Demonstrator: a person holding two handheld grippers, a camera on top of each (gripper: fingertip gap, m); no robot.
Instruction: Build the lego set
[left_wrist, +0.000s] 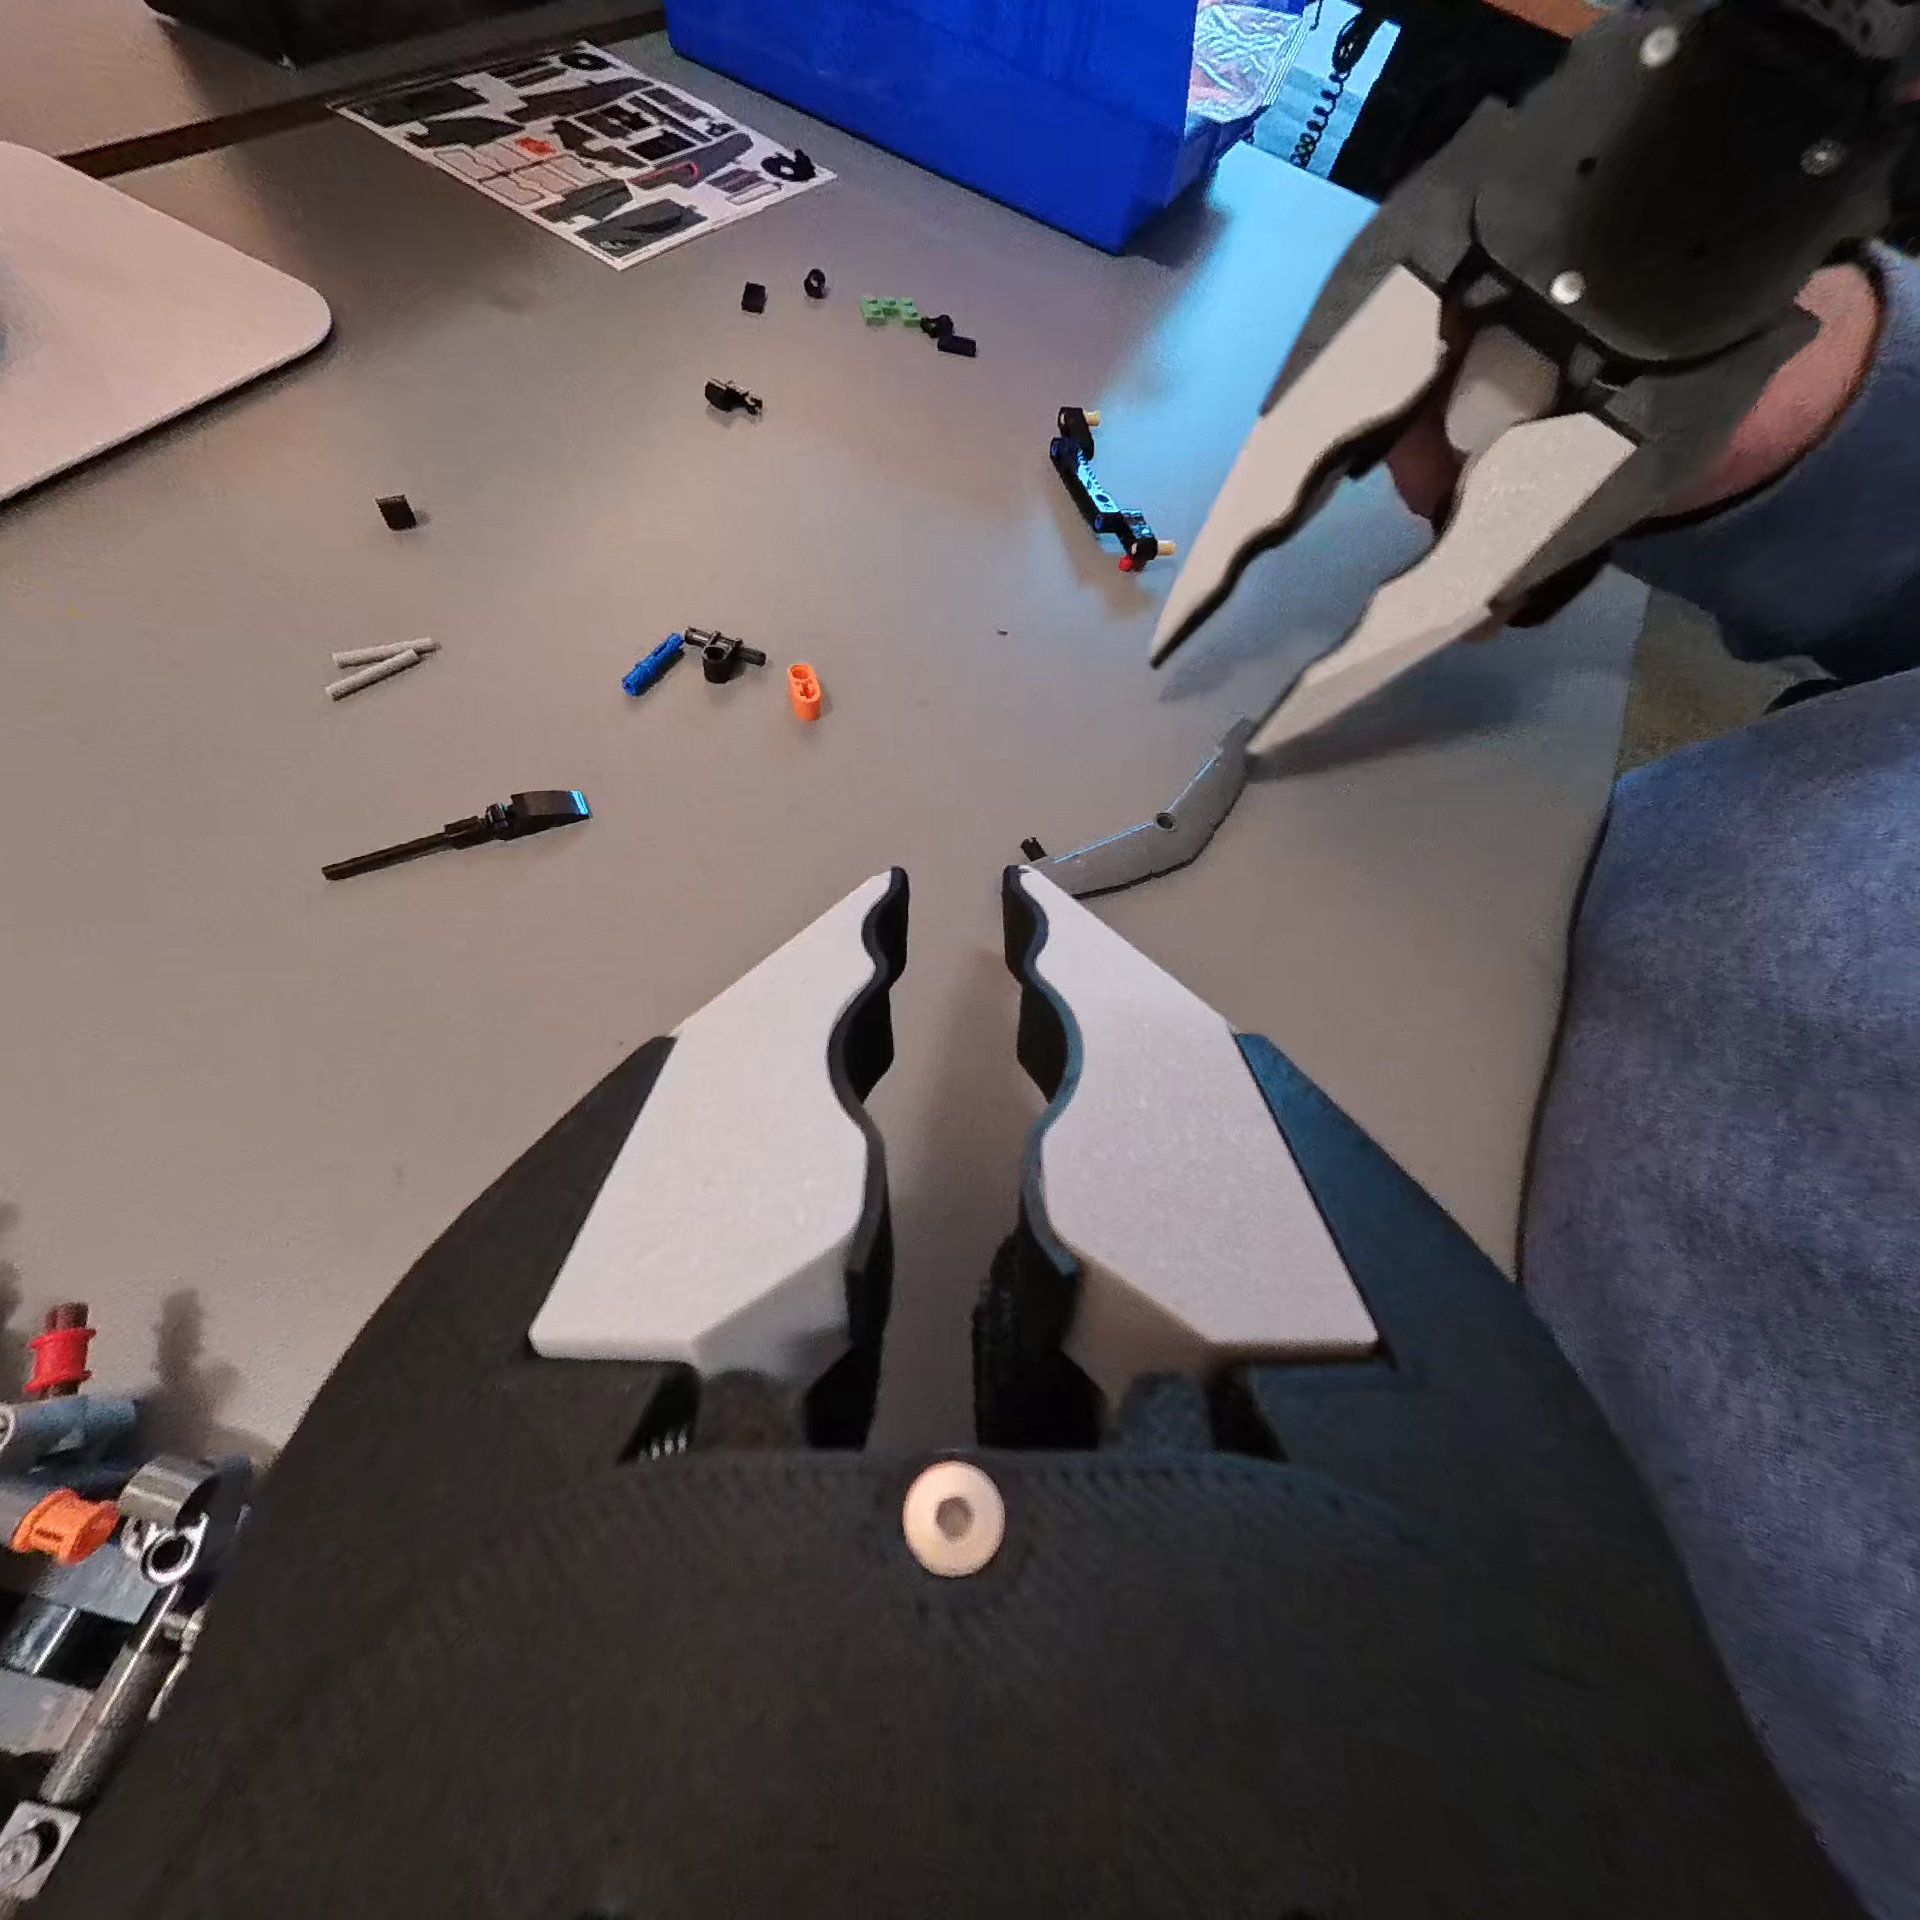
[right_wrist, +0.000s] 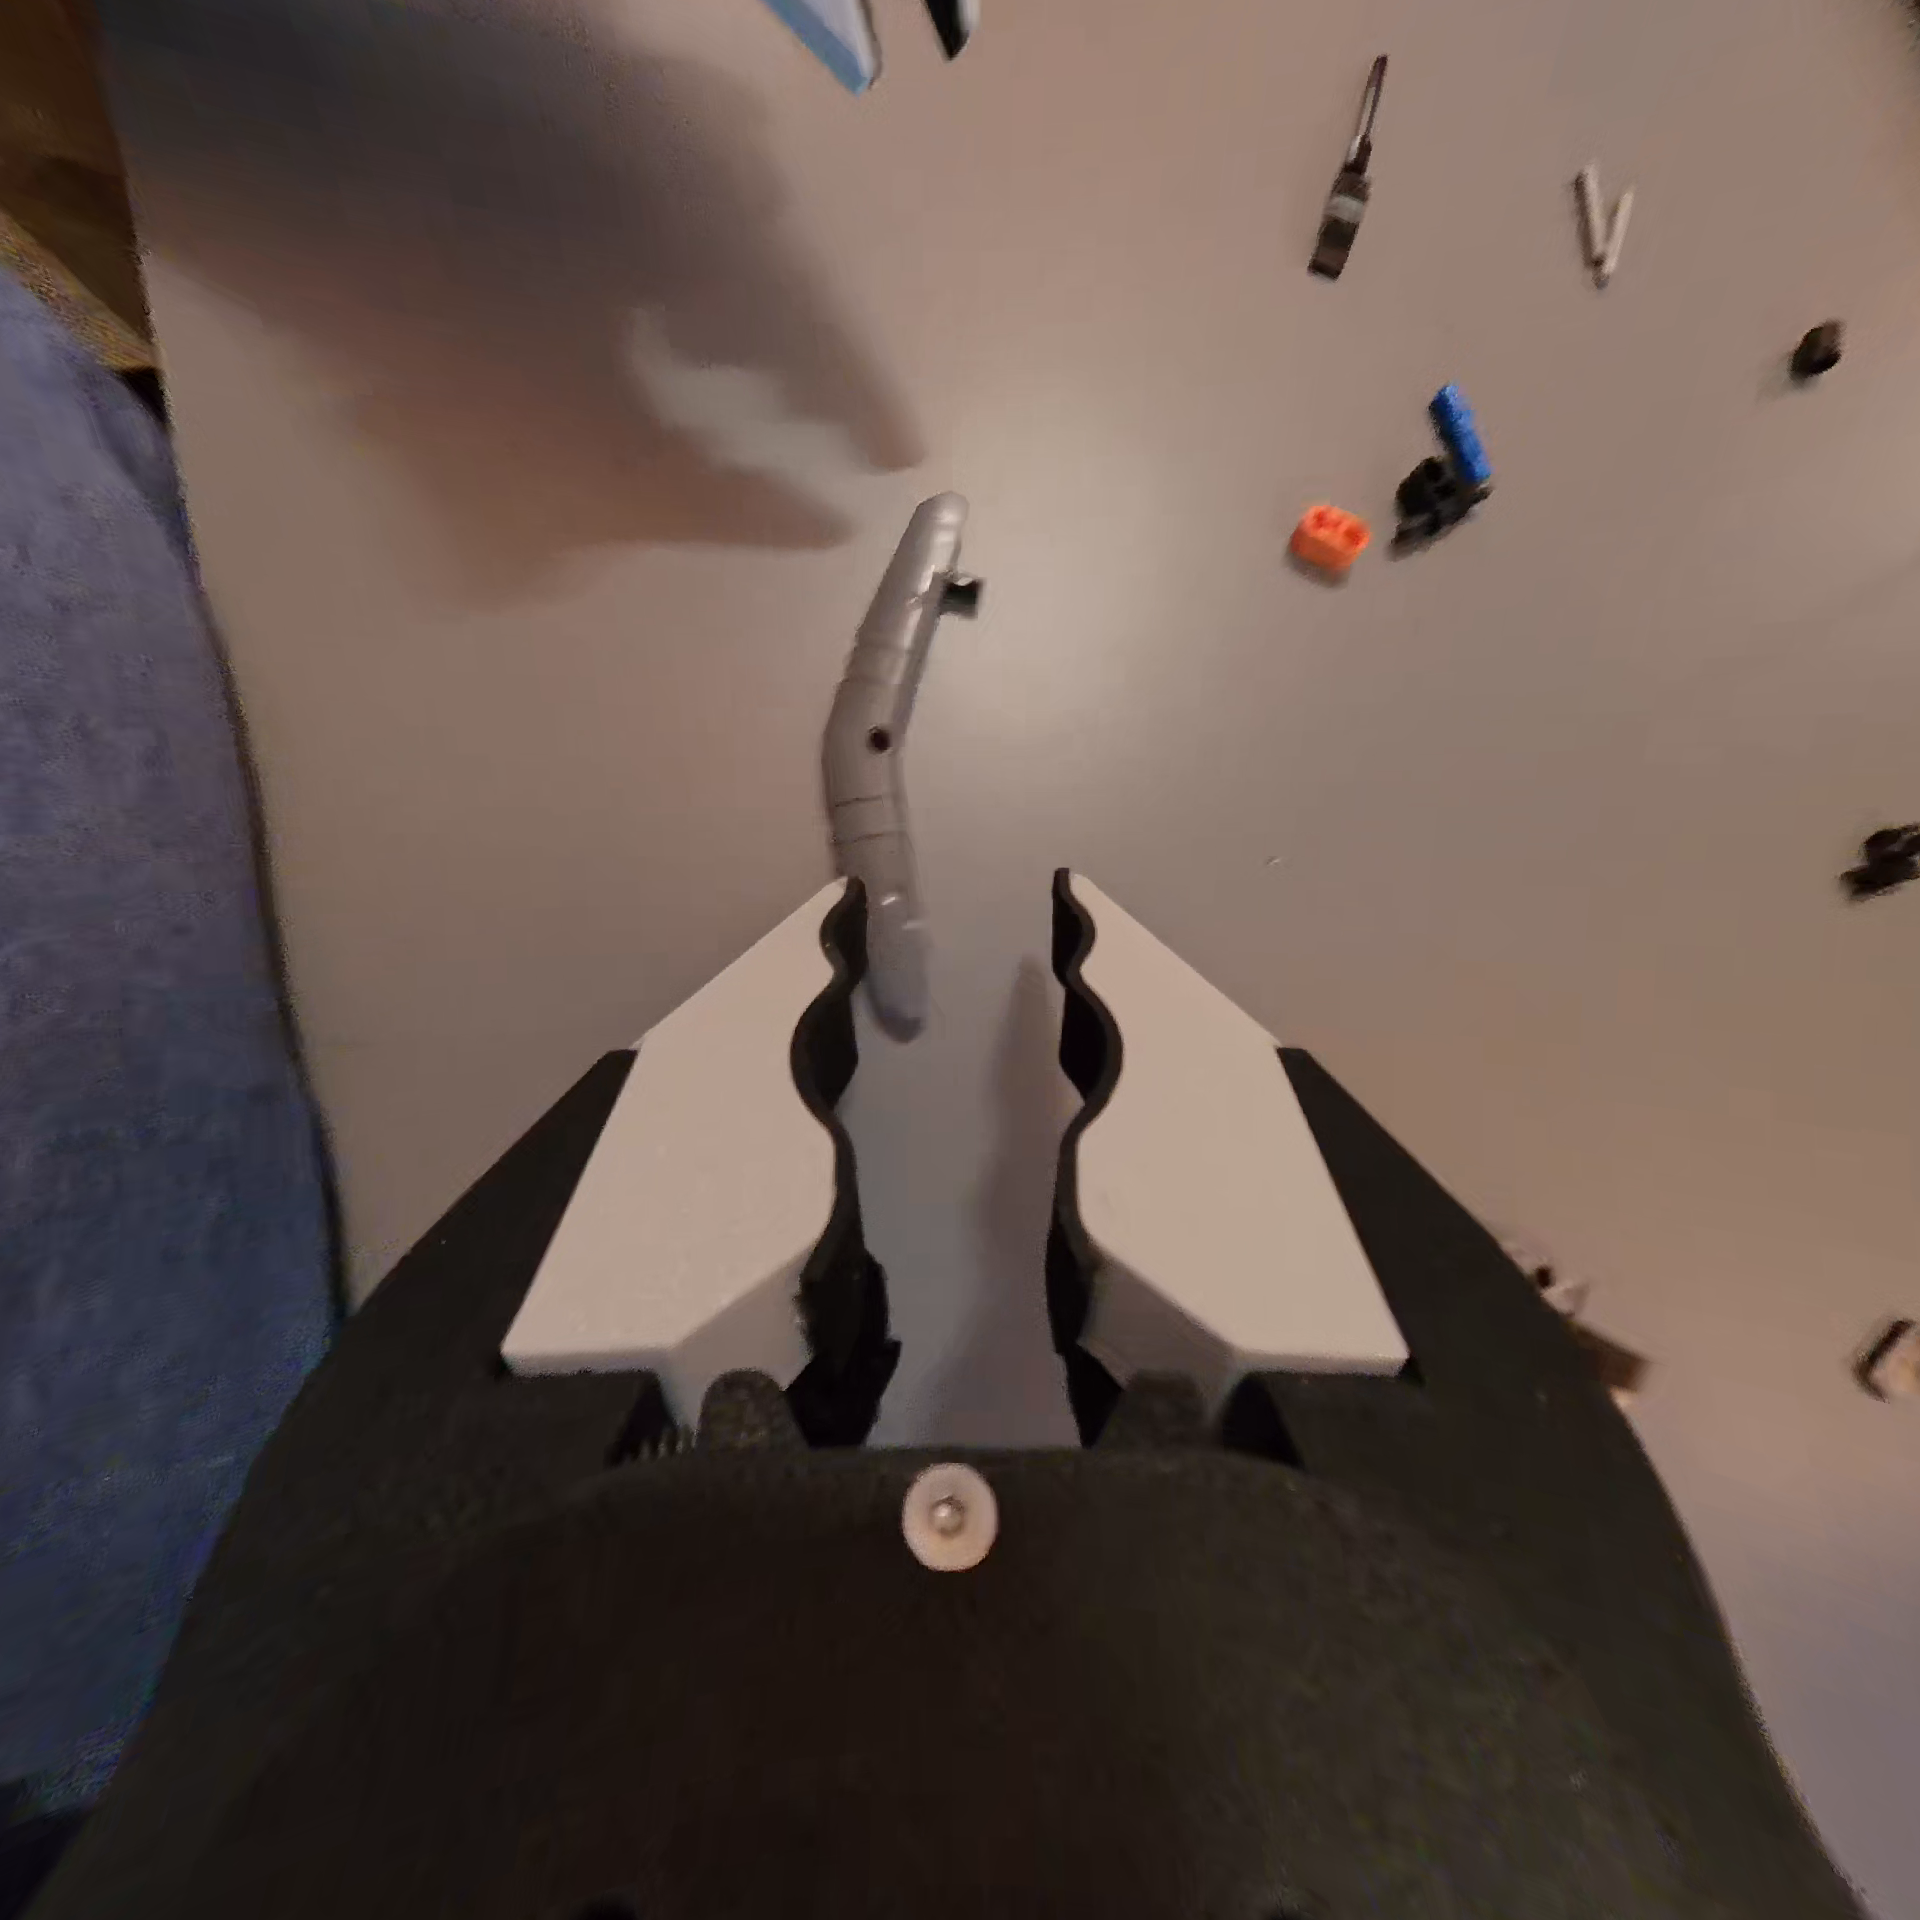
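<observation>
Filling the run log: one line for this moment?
right gripper: open, around grey curved piece end | left gripper: open, empty | piece on table

Black claw (left_wrist: 954, 883) bodies, grey wavy-edged fingers (left_wrist: 727, 1132), blue sleeve (left_wrist: 1787, 540).

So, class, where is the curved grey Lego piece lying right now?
The curved grey piece lies flat on the table, one end between the open right gripper fingertips, its other end near the left gripper.
</observation>
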